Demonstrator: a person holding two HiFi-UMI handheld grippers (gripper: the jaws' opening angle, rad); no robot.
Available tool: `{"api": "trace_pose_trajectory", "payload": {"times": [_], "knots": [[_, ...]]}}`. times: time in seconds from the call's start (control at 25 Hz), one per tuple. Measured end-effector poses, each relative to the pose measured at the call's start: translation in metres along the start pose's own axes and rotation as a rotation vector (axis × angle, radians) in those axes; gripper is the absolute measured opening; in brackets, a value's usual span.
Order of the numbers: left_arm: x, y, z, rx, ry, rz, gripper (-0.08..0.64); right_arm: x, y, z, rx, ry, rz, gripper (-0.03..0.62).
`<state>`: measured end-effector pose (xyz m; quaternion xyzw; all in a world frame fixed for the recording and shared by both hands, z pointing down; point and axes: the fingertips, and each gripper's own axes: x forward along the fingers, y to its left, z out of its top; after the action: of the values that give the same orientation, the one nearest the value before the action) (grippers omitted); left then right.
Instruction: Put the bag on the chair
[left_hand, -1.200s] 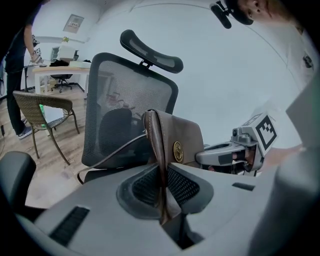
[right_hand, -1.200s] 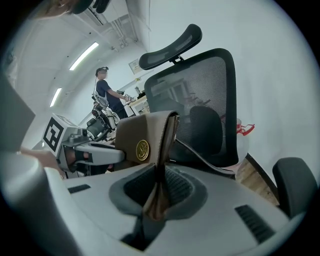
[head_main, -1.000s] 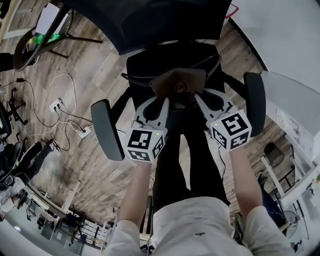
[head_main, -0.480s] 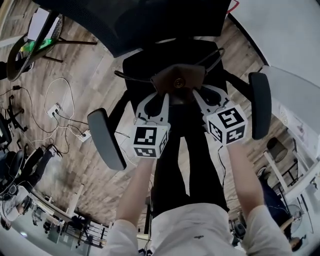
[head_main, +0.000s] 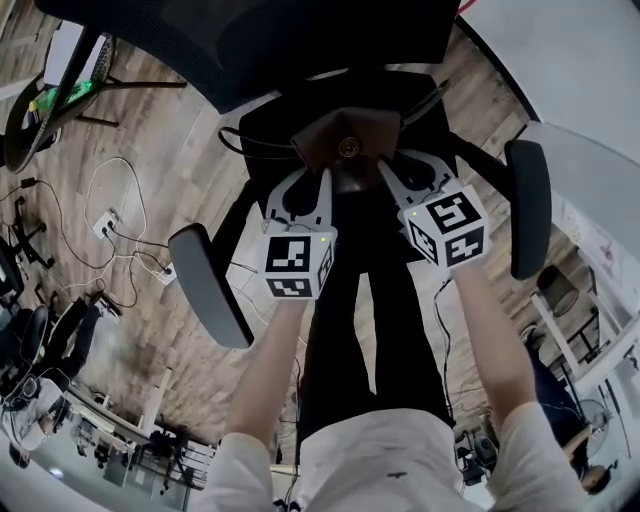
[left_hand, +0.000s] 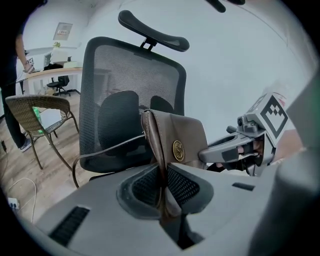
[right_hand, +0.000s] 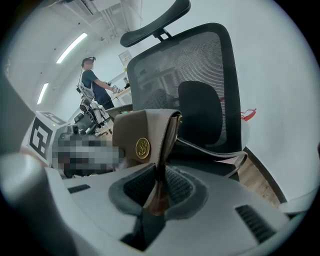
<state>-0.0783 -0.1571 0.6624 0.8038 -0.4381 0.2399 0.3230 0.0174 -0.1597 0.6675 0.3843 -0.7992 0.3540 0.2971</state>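
Lowering both hands has brought the bag (head_main: 346, 150) closer over the chair (head_main: 300, 108) seat than a second ago. Left gripper (head_main: 318, 185) and right gripper (head_main: 388, 172) each pinch one edge, so I'd say it's nearly placed.

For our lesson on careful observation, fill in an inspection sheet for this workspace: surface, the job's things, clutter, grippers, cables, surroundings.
Surface: black seat of the office chair, mesh back and headrest behind it.
Job's things: brown bag with a round gold emblem, held over the seat between both grippers; whether it touches the seat cannot be told.
Clutter: nothing seen on the seat.
Grippers: left gripper and right gripper each have their fingers closed on an edge of the bag.
Cables: white cables and a power strip on the floor, left of the chair.
Surroundings: wood floor, wicker chair, a person standing in the background.
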Motion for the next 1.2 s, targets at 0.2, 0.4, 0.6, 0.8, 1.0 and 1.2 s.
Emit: {"api": "trace_pose_trajectory", "payload": {"times": [0.2, 0.4, 0.6, 0.8, 1.0, 1.2], "knots": [[0.018, 0.004, -0.001, 0.013, -0.007, -0.014, 0.041, 0.012, -0.014, 0.000, 0.008, 0.004, -0.015, 0.058], [0.035, 0.013, 0.006, 0.050, -0.023, -0.015, 0.041, 0.024, -0.025, 0.005, 0.016, -0.002, -0.027, 0.058], [0.046, 0.027, 0.012, 0.074, -0.047, 0.008, 0.041, 0.041, -0.031, 0.018, -0.001, -0.015, -0.049, 0.054], [0.056, 0.041, 0.016, 0.091, -0.066, 0.024, 0.040, 0.057, -0.034, 0.027, -0.046, -0.027, -0.047, 0.051], [0.063, 0.048, 0.018, 0.109, -0.088, 0.036, 0.040, 0.067, -0.038, 0.033, -0.078, -0.030, -0.052, 0.049], [0.072, 0.054, 0.021, 0.124, -0.086, 0.041, 0.040, 0.076, -0.045, 0.039, -0.090, -0.026, -0.055, 0.049]]}}
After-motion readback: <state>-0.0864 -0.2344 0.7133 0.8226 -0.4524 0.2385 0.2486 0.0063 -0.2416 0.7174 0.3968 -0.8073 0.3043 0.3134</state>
